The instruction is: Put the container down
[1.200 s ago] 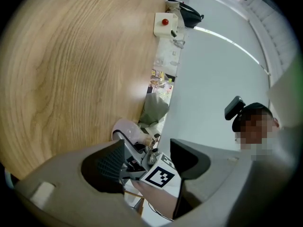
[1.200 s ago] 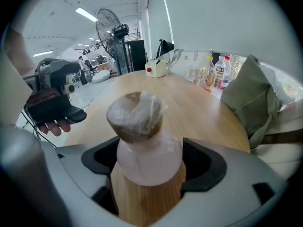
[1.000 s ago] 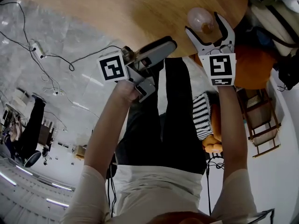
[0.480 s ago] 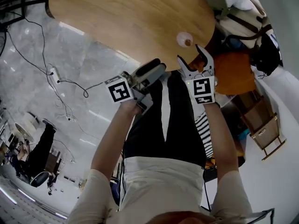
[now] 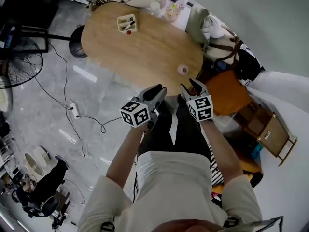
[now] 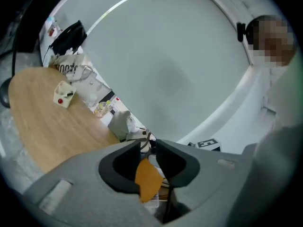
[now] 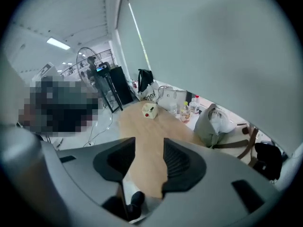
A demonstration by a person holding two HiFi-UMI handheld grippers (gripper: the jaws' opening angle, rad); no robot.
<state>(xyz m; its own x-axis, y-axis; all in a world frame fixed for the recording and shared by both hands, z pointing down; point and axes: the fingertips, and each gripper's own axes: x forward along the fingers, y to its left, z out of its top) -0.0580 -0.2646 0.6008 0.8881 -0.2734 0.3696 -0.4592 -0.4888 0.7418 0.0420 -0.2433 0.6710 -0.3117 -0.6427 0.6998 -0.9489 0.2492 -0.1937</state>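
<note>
Hand-held grippers side by side, closing, empty.

Container on table (near edge)

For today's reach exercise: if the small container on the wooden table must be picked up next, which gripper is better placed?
Right, probably: the right gripper sits nearer the container at the edge of the table than the left gripper. Both are empty, their fingers closing.
</note>
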